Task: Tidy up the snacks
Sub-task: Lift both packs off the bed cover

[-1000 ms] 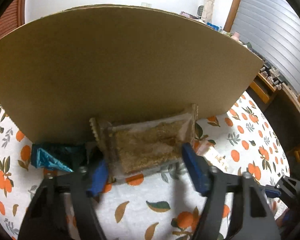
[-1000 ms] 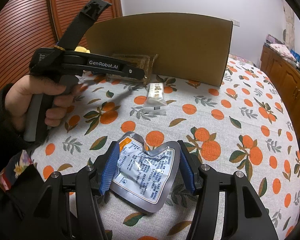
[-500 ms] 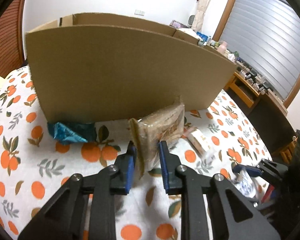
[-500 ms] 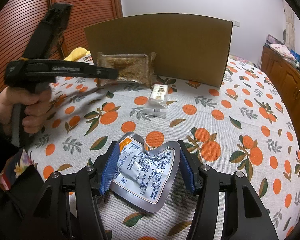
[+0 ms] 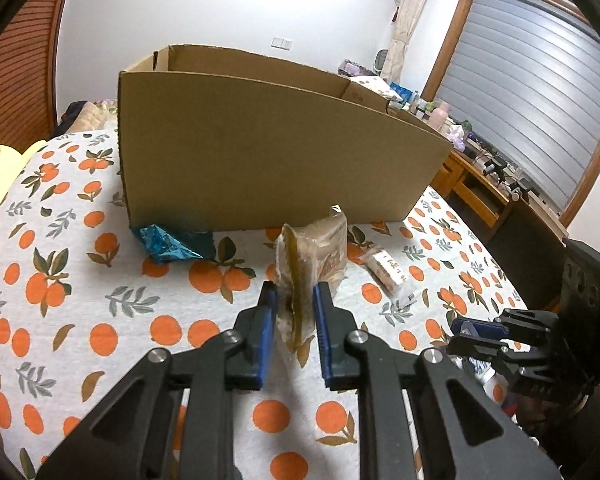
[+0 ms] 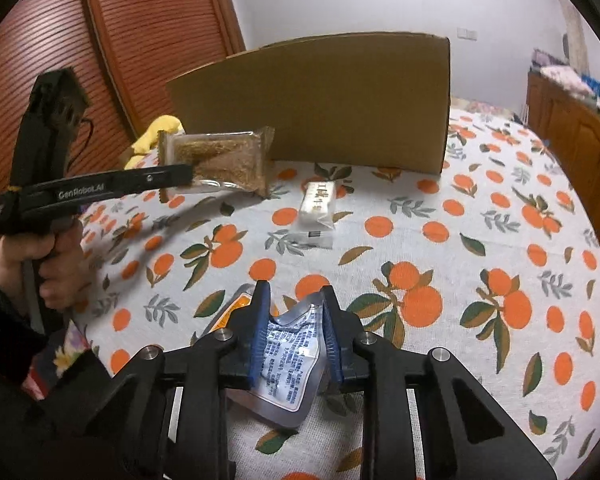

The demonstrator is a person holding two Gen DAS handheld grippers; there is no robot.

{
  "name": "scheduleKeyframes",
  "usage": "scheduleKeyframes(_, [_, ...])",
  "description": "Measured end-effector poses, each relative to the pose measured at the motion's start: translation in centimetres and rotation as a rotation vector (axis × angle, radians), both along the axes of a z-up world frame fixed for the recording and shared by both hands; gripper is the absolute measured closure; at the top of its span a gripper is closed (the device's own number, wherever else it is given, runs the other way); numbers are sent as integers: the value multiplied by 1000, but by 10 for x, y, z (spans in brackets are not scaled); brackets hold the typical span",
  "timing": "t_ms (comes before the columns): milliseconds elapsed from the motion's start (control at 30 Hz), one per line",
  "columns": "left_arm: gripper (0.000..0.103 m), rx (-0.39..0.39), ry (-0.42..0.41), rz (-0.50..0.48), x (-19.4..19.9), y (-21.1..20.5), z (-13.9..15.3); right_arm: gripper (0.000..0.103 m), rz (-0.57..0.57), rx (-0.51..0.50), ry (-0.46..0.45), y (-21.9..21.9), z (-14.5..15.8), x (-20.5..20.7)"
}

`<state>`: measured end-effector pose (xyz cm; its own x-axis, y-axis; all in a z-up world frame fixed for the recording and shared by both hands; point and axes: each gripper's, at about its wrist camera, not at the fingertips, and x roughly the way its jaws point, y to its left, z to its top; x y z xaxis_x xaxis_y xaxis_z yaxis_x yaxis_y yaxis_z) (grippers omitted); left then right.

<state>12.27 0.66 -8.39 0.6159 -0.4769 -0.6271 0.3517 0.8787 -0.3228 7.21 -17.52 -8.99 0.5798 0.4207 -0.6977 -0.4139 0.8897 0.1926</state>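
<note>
A clear packet of brown snack (image 5: 320,248) hangs edge-on above the orange-print tablecloth (image 5: 80,300), pinched by my left gripper (image 5: 294,294), whose jaws are closing on it. From the right wrist view the same packet (image 6: 224,160) is held up in front of the open cardboard box (image 6: 320,100). My right gripper (image 6: 295,296) is closing on a silver pouch (image 6: 288,356) with blue print. The pouch buckles between the pads and still lies on the cloth.
A white wrapped bar (image 6: 318,208) lies near the box's front wall (image 5: 280,152), and a crumpled blue foil wrapper (image 5: 168,242) sits at its left corner. A person's hand (image 6: 52,264) grips the left tool. A wooden cabinet (image 6: 572,128) stands to the right.
The left gripper shut on the brown snack packet, turned it on edge and lifted it back from the box. The right gripper closed on the silver pouch, which crumpled.
</note>
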Motion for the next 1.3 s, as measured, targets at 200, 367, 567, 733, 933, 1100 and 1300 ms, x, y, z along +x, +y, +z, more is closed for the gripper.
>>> scheduleKeyframes(200, [88, -3, -12, -3, -4, 2, 3, 85, 5, 15, -4, 0, 5, 0])
scheduleKeyframes(367, [88, 4, -39, -10, -8, -1, 8, 88, 16, 22, -22, 3, 15, 0])
scheduleKeyframes(567, [89, 10, -60, -16, -10, -5, 16, 92, 53, 4, -57, 12, 31, -1])
scheduleKeyframes(733, [89, 9, -74, -27, -11, -9, 22, 96, 51, -16, -93, 16, 46, 3])
scheduleKeyframes(933, [89, 0, -90, -37, -14, -10, 29, 97, 60, -31, -112, 17, 56, 2])
scheduleKeyframes(1100, [89, -11, -104, -43, -16, -12, 37, 97, 65, -50, -141, 17, 71, 4])
scheduleKeyframes(1300, [89, -26, -146, -52, -17, -13, 59, 97, 63, -71, -199, 17, 96, 9])
